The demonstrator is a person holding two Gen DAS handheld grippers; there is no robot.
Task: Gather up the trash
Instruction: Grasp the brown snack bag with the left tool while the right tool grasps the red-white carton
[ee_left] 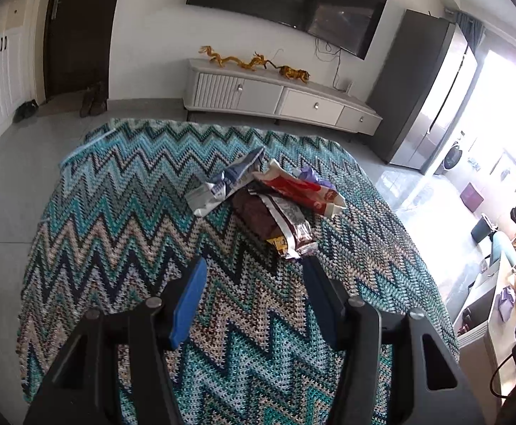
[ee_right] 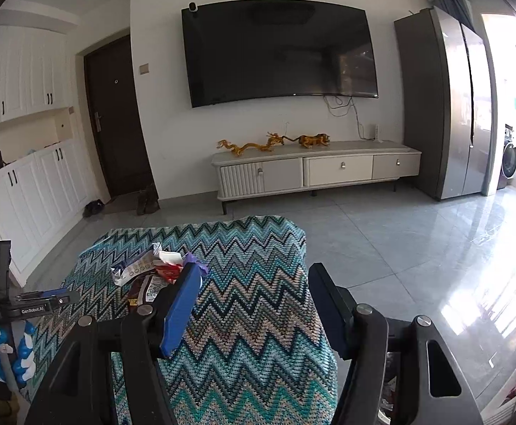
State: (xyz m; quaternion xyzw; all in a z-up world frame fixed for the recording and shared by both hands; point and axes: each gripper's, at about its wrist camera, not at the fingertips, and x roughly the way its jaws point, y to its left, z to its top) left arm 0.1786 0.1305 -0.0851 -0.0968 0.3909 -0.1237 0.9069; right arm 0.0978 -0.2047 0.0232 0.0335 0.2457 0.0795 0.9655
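A heap of empty snack wrappers lies on a zigzag-patterned blanket: a blue-white wrapper, a red-white wrapper, a brown wrapper and a purple scrap. My left gripper is open and empty, just short of the brown wrapper. In the right wrist view the heap lies at the left, beyond my right gripper, which is open and empty above the blanket. The left gripper, held by a blue-gloved hand, shows at the far left.
A TV cabinet with golden dragon figures stands against the far wall under a TV. A fridge stands at the right, a dark door and white cupboards at the left. Grey floor tiles surround the blanket.
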